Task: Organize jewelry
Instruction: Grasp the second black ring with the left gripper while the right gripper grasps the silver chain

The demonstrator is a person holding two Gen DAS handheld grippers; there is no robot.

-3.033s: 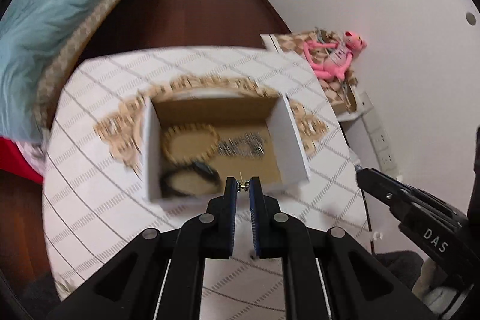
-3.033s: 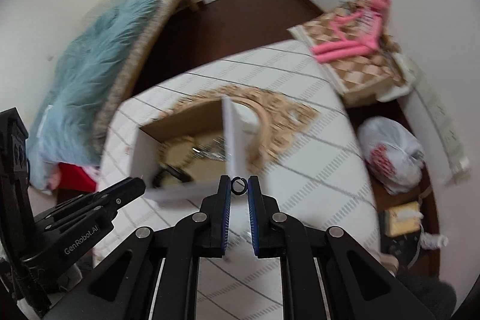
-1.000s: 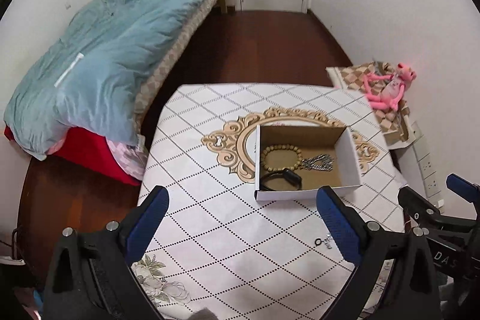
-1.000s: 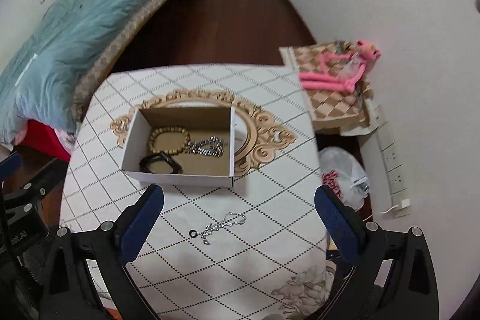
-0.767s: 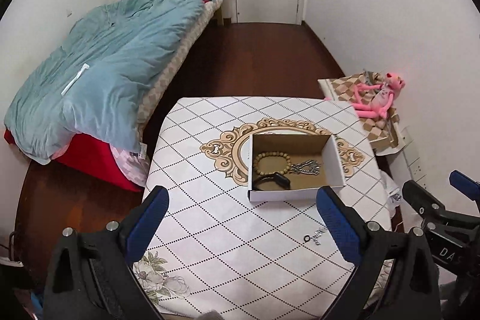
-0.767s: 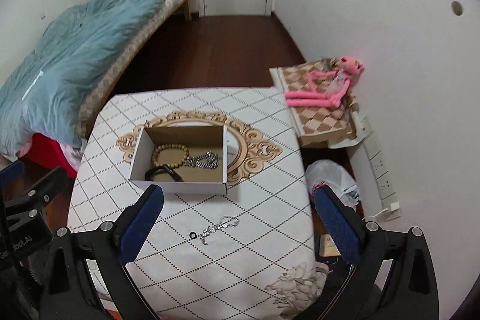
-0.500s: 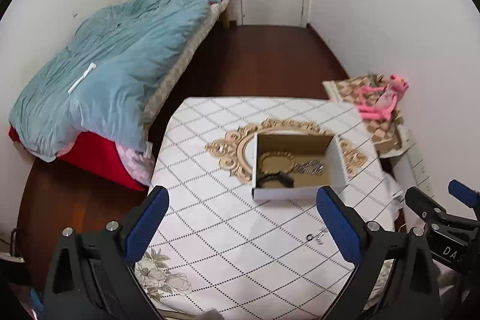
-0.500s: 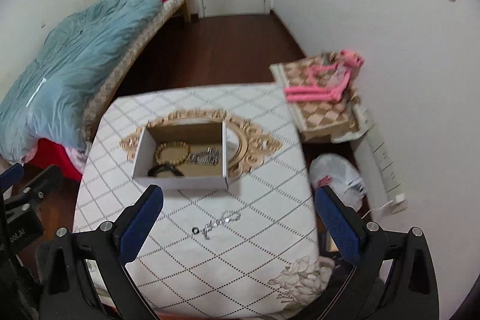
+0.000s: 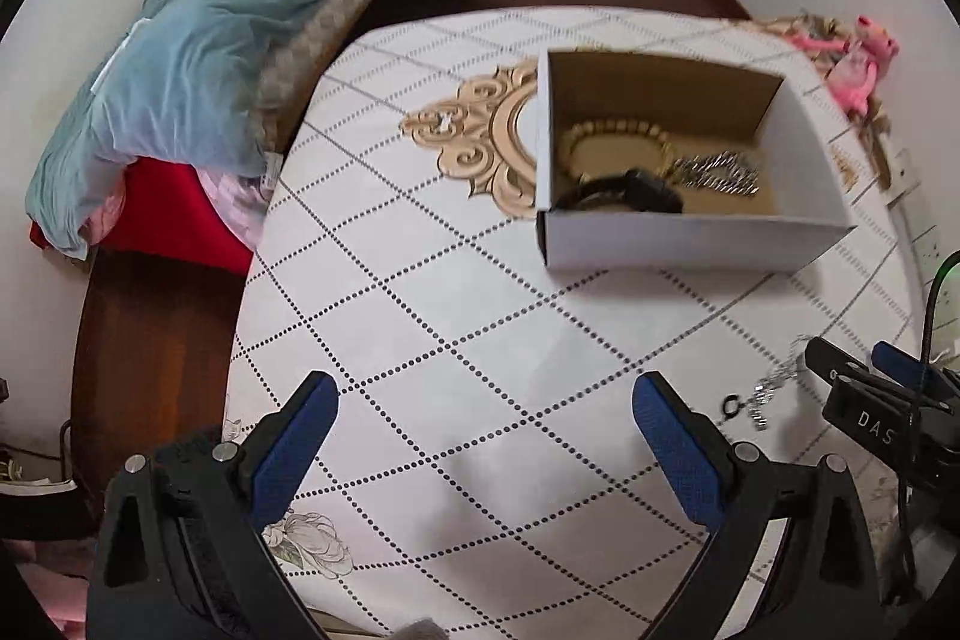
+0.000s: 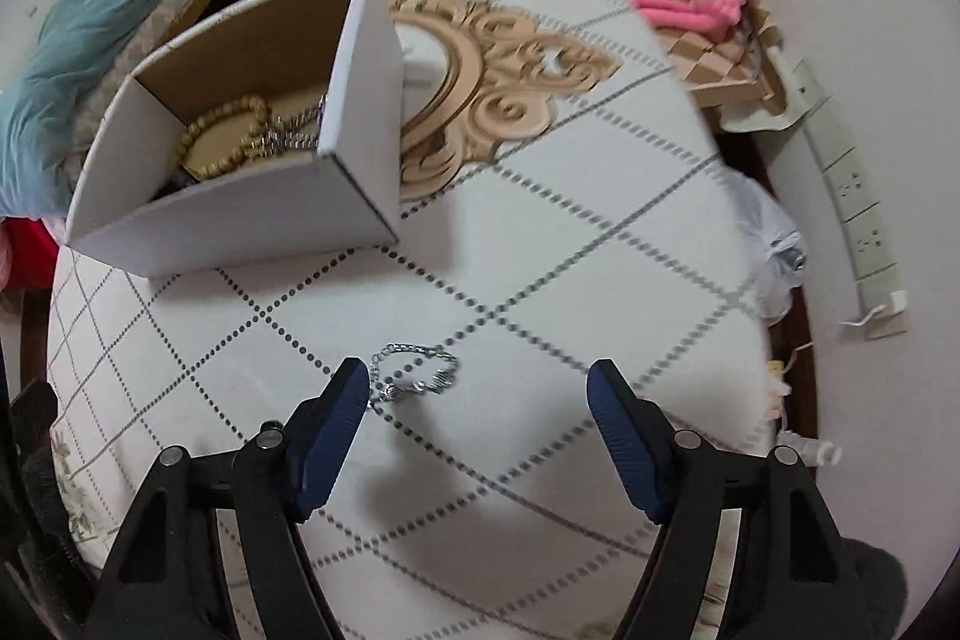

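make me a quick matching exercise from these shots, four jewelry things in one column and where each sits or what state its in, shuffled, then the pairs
Things:
1. wooden bead bracelet
2. silver chain
3. small black ring
4. right gripper

Places or states:
A. open, hovering over the tablecloth
B. inside the white box
C. on the tablecloth, near the right gripper's left fingertip
D. on the tablecloth, beside the chain's end

Pairs: 1-B, 2-C, 3-D, 4-A

The box [image 9: 690, 235] looks like matt white cardboard with a brown inside, the chain [image 10: 414, 370] beside it is shiny metal, the beads [image 10: 225, 133] look like smooth wood, and the surface [image 9: 480, 328] wears a printed cloth.
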